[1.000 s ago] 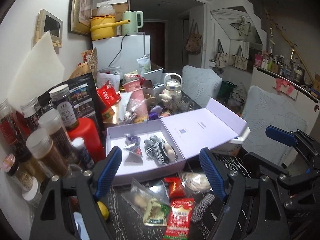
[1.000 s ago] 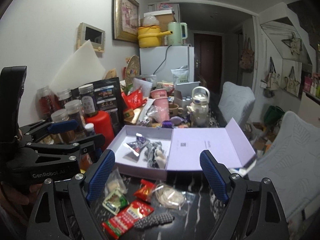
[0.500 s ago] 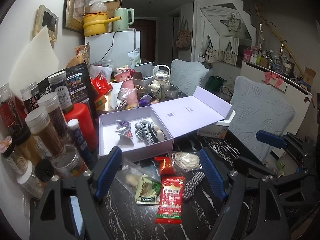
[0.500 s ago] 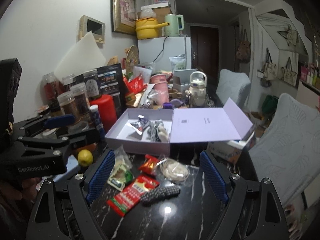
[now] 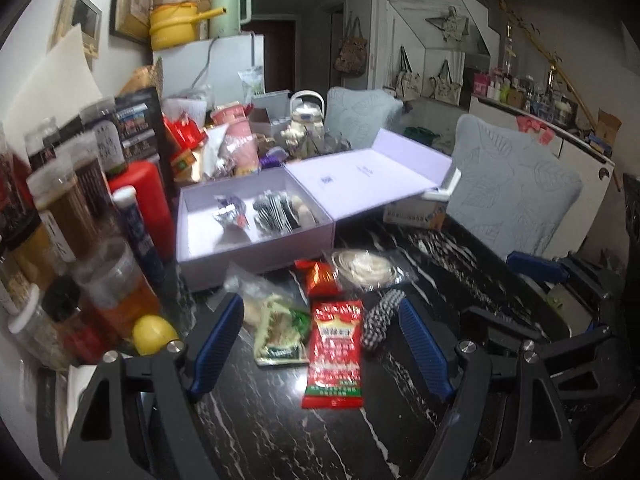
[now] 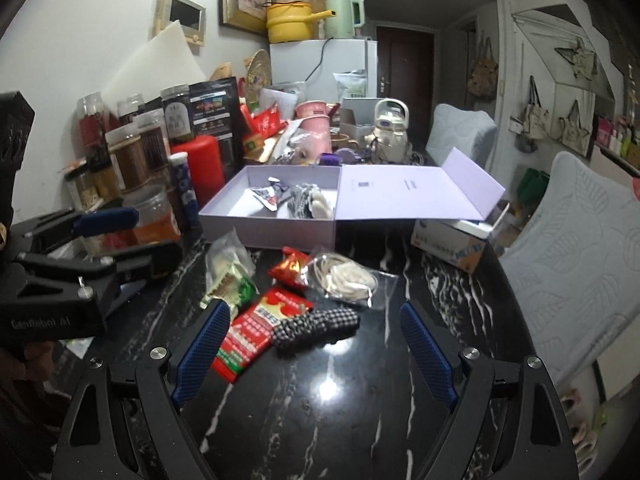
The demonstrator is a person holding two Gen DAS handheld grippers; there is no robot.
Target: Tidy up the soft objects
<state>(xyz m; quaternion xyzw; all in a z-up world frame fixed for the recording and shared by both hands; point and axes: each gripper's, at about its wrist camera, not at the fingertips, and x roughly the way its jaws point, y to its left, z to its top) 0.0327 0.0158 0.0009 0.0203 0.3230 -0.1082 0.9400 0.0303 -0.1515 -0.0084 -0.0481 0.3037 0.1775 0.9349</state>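
An open lilac box (image 5: 256, 248) (image 6: 268, 228) stands on the black marble table, with a striped soft item (image 5: 276, 210) (image 6: 304, 200) and a foil wrapper inside. In front lie a checked black-and-white scrunchie (image 5: 378, 322) (image 6: 316, 326), a red sachet (image 5: 334, 354) (image 6: 260, 328), a small red packet (image 5: 318, 276), a clear bag of cream bands (image 5: 364, 270) (image 6: 346, 276) and a green-and-white packet (image 5: 276, 330) (image 6: 228, 280). My left gripper (image 5: 320, 344) is open and empty, above the packets. My right gripper (image 6: 316, 352) is open and empty, near the scrunchie.
Jars and a red canister (image 5: 144, 208) (image 6: 200, 160) crowd the left side, with a lemon (image 5: 154, 330). A white carton (image 6: 452, 242) sits under the box lid. Grey chairs (image 5: 516, 200) stand at the right. The near table surface (image 6: 320, 420) is bare marble.
Both grippers have pulled back from the box and tilted down, so the packets and more bare table show in front. Both stay open and empty.
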